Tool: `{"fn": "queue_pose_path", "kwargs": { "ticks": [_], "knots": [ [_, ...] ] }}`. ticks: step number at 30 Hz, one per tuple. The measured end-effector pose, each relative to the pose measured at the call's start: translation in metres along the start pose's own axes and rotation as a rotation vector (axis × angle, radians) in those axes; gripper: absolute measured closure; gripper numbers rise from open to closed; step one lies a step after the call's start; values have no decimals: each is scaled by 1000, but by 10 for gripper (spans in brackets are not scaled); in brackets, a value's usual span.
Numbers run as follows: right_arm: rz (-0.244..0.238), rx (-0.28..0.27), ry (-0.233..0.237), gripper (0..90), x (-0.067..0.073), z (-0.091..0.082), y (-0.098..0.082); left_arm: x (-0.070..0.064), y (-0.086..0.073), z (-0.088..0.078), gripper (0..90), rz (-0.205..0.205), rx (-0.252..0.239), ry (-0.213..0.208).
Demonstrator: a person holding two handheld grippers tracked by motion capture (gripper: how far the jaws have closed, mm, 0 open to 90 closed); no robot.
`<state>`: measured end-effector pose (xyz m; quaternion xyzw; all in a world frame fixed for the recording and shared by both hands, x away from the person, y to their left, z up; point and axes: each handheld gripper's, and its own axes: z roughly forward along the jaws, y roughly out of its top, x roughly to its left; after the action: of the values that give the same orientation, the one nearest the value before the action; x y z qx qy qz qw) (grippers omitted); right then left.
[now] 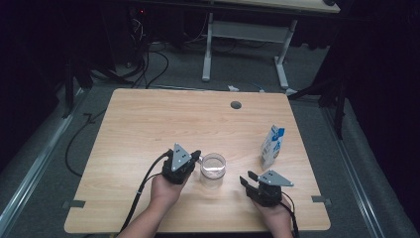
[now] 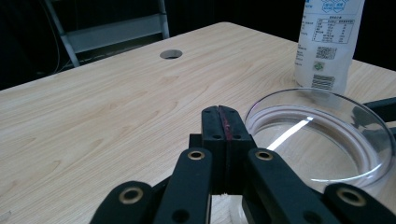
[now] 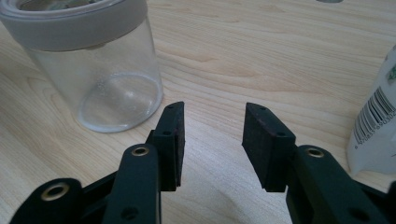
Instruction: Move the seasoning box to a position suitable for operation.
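Clear plastic, the jar (image 1: 213, 170) stands open-topped near the front middle of the wooden table (image 1: 148, 124). The left gripper (image 1: 194, 156) sits just beside its rim, jaws pressed together on nothing. The right gripper (image 1: 248, 179), off to the jar's other side, holds its jaws partly apart, empty. A milk carton (image 1: 272, 146) stands farther right.

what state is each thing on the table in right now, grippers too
clear jar: upright, no lid on, looks empty
milk carton: upright, apart from the jar; whether its top is open, cannot tell
left gripper: jaws shut, nothing between them, tips beside the jar's rim
right gripper: jaws apart, nothing between them, clear of jar and carton
table: bare wood, round hole near the far edge
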<state>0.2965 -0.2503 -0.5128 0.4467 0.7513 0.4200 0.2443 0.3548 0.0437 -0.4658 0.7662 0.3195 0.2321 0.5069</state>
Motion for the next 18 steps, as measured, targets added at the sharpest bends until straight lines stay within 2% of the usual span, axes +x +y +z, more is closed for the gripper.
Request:
{"fn": "queue_pose_path", "kwargs": {
  "ticks": [7, 18],
  "knots": [
    [-7, -14, 4, 662, 5, -2, 2, 0, 0, 0, 900, -2, 0, -2],
    [-17, -29, 18, 709, 9, -1, 6, 1, -2, 0, 900, -14, -9, -6]
  ]
}}
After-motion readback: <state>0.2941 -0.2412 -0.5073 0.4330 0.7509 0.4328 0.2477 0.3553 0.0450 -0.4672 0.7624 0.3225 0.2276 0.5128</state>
